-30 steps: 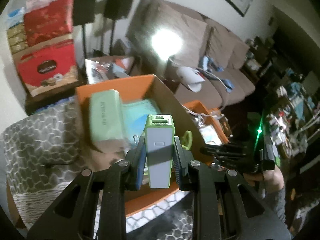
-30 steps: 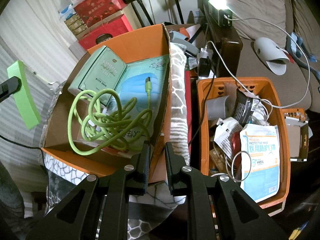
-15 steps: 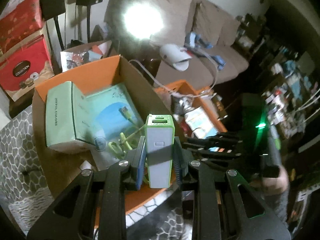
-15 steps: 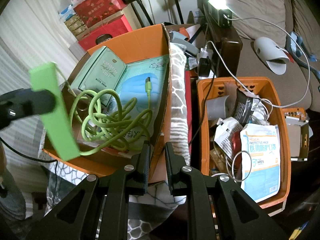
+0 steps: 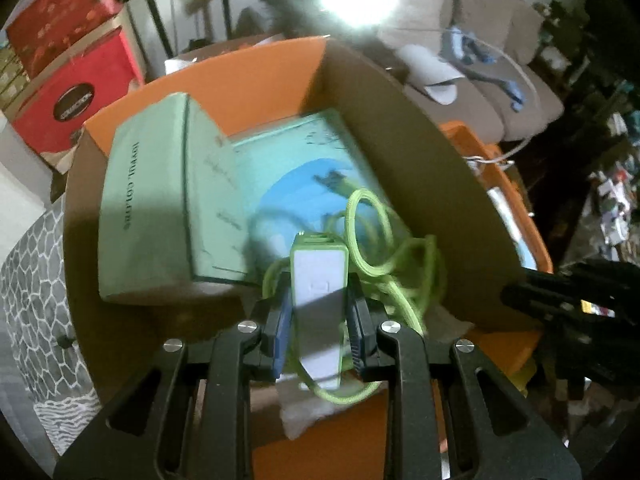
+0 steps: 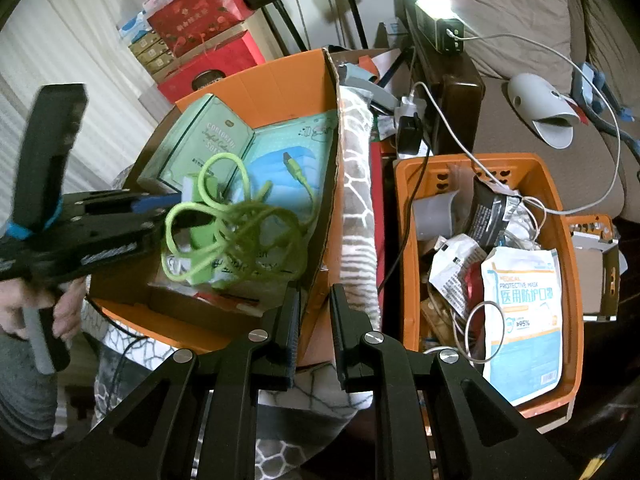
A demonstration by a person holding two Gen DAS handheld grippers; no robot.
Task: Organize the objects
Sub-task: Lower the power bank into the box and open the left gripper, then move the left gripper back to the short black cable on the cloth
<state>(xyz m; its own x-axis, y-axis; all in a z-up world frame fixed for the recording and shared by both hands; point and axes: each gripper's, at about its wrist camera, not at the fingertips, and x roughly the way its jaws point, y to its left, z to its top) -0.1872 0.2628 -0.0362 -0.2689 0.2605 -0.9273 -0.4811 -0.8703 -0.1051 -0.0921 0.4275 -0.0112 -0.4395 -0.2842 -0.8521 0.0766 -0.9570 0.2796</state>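
Note:
My left gripper (image 5: 319, 300) is shut on a white and green power bank (image 5: 318, 280) and holds it low inside the orange cardboard box (image 5: 260, 76), over a tangled green cable (image 5: 384, 248). From the right wrist view the left gripper (image 6: 160, 208) reaches into the box (image 6: 280, 76) from the left, and the power bank (image 6: 200, 224) lies among the cable (image 6: 236, 232). A pale green box (image 5: 156, 208) and a blue mask pack (image 5: 296, 160) lie in the box. My right gripper (image 6: 314, 312) is nearly shut and empty at the box's near right corner.
An orange plastic crate (image 6: 560, 220) of mask packs and wires stands right of the box. A patterned cloth (image 6: 356, 200) hangs between them. Red gift boxes (image 6: 200, 20) are stacked behind. A sofa (image 6: 520, 40) with a lit lamp (image 6: 432, 2) lies at the back right.
My left gripper has carried the power bank from above the box's left edge down into the box onto the green cable. My right gripper has not moved.

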